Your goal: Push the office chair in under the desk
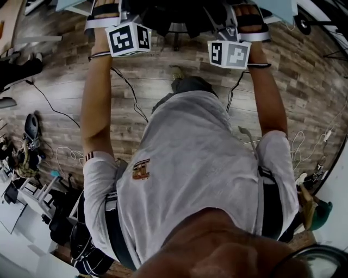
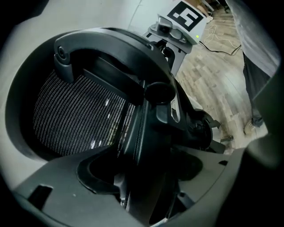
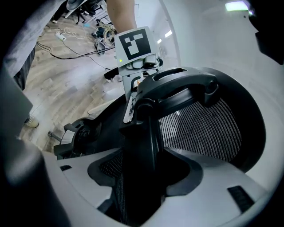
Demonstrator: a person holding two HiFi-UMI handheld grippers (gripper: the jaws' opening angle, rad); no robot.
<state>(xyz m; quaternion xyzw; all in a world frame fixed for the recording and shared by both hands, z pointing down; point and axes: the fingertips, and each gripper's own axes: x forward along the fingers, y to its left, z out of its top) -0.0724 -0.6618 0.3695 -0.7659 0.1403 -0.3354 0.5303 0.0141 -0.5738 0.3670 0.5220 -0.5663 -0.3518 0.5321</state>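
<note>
The office chair (image 2: 88, 111), stood on the floor (image 1: 163, 87) ahead, is clamped at its back rim by the jaws of left gripper (image 2: 137, 177) and right gripper (image 3: 142, 177); it should be pushed evenly, kept straight

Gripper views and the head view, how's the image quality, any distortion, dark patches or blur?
Left gripper view: heavy fisheye bend, black corners; the left gripper and the office chair edge in its jaws sit in deep shadow. Right gripper view: same bend, brighter, chair mesh crisp, a light flaring top right. Head view: wooden floor curves outward; the bottom edge is out of focus.
</note>
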